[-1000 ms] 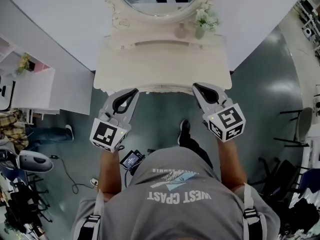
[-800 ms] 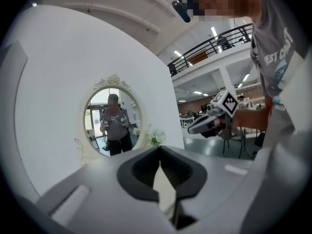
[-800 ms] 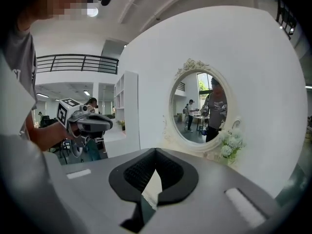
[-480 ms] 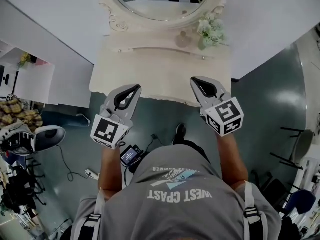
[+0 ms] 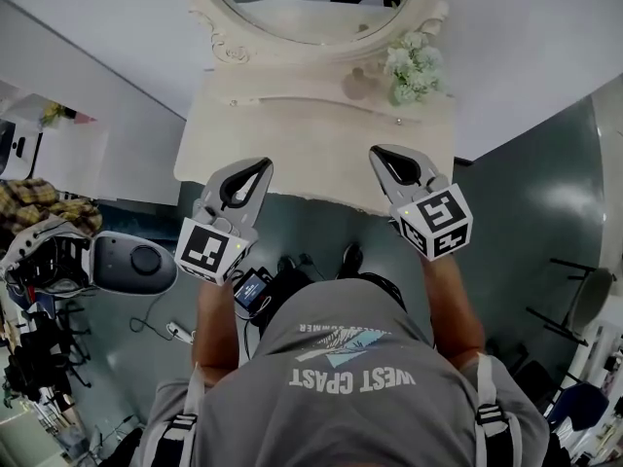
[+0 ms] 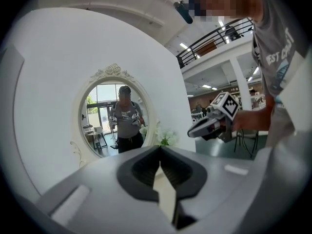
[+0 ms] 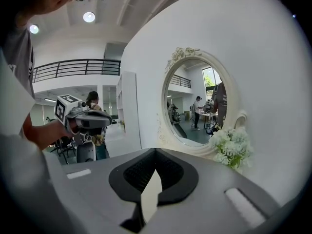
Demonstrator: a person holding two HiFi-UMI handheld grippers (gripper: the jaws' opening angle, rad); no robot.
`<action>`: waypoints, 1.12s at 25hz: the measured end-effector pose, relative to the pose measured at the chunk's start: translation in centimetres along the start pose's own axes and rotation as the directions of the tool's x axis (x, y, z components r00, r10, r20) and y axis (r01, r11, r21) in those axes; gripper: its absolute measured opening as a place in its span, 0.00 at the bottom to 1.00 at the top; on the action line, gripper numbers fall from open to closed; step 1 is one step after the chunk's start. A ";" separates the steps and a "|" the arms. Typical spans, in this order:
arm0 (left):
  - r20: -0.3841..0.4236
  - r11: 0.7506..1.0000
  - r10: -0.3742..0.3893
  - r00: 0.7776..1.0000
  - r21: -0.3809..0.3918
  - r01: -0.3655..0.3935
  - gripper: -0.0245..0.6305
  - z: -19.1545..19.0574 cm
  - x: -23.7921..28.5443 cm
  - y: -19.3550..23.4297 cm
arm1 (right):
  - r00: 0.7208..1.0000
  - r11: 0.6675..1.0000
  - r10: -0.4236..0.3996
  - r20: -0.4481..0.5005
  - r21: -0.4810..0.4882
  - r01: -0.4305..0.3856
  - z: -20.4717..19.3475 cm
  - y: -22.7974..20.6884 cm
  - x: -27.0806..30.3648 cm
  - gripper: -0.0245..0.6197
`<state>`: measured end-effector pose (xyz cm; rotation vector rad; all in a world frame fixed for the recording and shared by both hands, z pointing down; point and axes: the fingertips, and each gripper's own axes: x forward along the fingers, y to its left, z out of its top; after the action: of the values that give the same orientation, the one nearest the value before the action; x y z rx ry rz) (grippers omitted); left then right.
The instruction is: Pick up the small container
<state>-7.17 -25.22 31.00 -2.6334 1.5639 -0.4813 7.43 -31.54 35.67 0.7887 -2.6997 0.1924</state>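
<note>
A small pale container (image 5: 361, 84) stands at the back of the cream dressing table (image 5: 292, 134), just left of a bunch of white flowers (image 5: 414, 66). My left gripper (image 5: 262, 167) is shut and empty, its tip over the table's front edge at the left. My right gripper (image 5: 376, 153) is also shut and empty, over the front edge at the right. Both point at the oval mirror (image 5: 302, 8). The left gripper view shows its shut tips (image 6: 160, 148), the flowers (image 6: 165, 137) and the right gripper (image 6: 207, 126). The right gripper view shows its shut tips (image 7: 156, 150), the flowers (image 7: 232, 147) and the left gripper (image 7: 90, 121).
A white cabinet (image 5: 58, 159) stands left of the table against the white wall. A grey rounded machine (image 5: 131, 263) and a cable (image 5: 175, 331) lie on the dark floor at the left. A dark chair (image 5: 584, 295) stands at the right. The mirror reflects a person.
Both grippers have moved forward with the person towards the dressing table, and their tips now reach over its front edge. Both stay shut. The grey machine has come into view at the left.
</note>
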 end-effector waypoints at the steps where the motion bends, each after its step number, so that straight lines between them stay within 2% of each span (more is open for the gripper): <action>1: -0.003 1.000 -0.006 1.000 -0.001 0.006 0.04 -0.2 0.4 0.2 | 1.000 1.000 -0.005 -0.004 0.006 0.005 -0.2 -0.3 0.4 0.04; 6: 0.010 0.999 -0.040 0.999 -0.019 0.041 0.04 -1.0 1.2 2.5 | 0.999 0.999 -0.041 -0.035 0.017 0.042 -0.3 -0.8 2.2 0.04; 14: 0.041 0.997 -0.079 0.996 -0.013 0.079 0.04 -3.1 3.0 8.4 | 0.991 0.993 -0.115 -0.070 0.009 0.116 -0.1 -0.7 5.9 0.04; 28: 0.033 0.990 -0.131 0.991 -0.041 0.133 0.04 -4.0 6.7 9.1 | 0.979 0.984 -0.169 -0.112 0.040 0.174 -1.4 -4.6 7.9 0.04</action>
<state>-13.06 -34.97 34.72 -2.7754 1.4136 -0.4160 3.95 -39.04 39.84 0.9914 -2.5185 0.2543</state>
